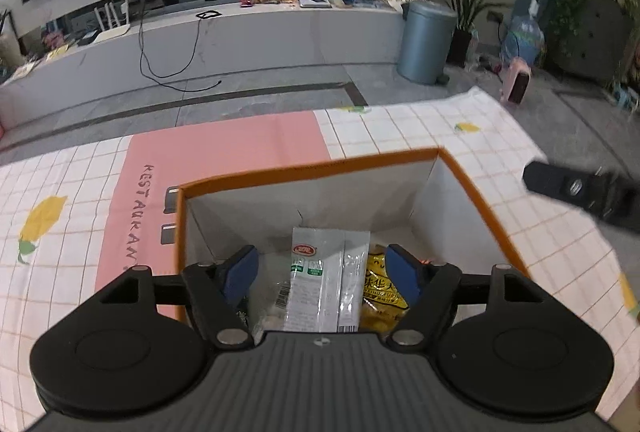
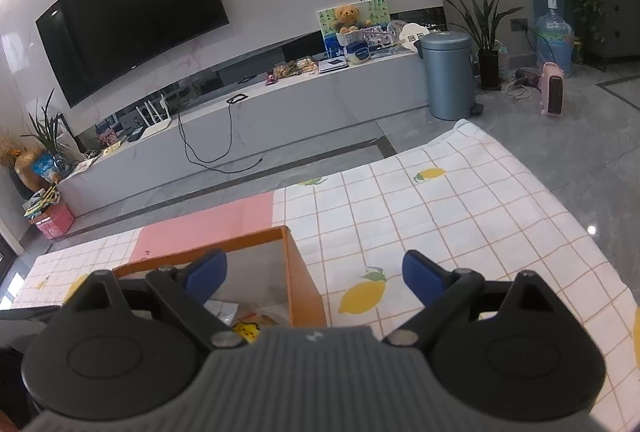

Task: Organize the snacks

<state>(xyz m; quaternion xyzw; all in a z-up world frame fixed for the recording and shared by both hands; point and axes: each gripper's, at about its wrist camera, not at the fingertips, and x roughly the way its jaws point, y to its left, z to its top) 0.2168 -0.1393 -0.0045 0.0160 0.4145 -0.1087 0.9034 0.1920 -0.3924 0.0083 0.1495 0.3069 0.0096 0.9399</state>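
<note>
A checked, lemon-printed tablecloth (image 1: 420, 136) with a pink panel covers the table. On it stands an orange-rimmed storage box (image 1: 312, 168) with white inner walls. Inside lie a silver-white snack packet (image 1: 324, 284) and, touching its right edge, a yellow snack packet (image 1: 380, 292). The left hand-held gripper (image 1: 322, 272) hangs over the box, jaws wide apart, gripping nothing. The right hand-held gripper (image 2: 316, 280) is beside the box's right wall, also wide open and empty.
</note>
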